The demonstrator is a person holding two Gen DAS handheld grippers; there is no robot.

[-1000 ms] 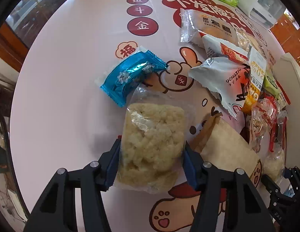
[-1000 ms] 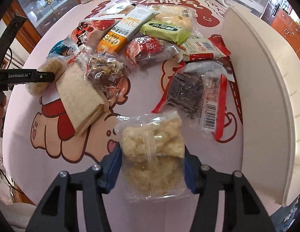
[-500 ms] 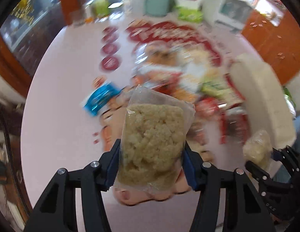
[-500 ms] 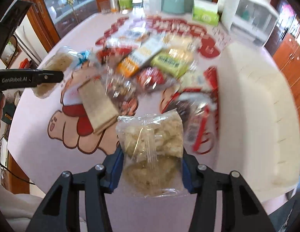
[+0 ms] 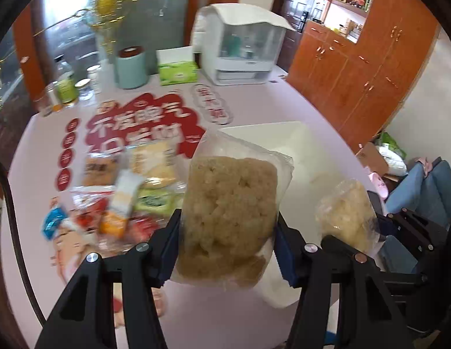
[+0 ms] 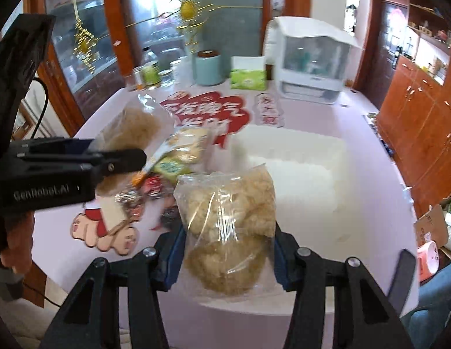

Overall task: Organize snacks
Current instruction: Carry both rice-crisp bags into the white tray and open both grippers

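Note:
My left gripper is shut on a clear bag of puffed rice cake and holds it high above the table. My right gripper is shut on a second clear bag of pale puffed snack, also lifted. The right gripper and its bag show at the right in the left wrist view. The left gripper and its bag show at the left in the right wrist view. A white compartment tray lies on the table beyond the right bag. A pile of wrapped snacks lies left of centre.
At the table's far edge stand a teal canister, a green tissue box, a white appliance and jars. Wooden cabinets stand at the right. The tablecloth carries red printed patterns.
Both grippers have lifted their bags well up off the table and tilted the views up, so the room now shows. The grippers have drawn closer together, over the tray side.

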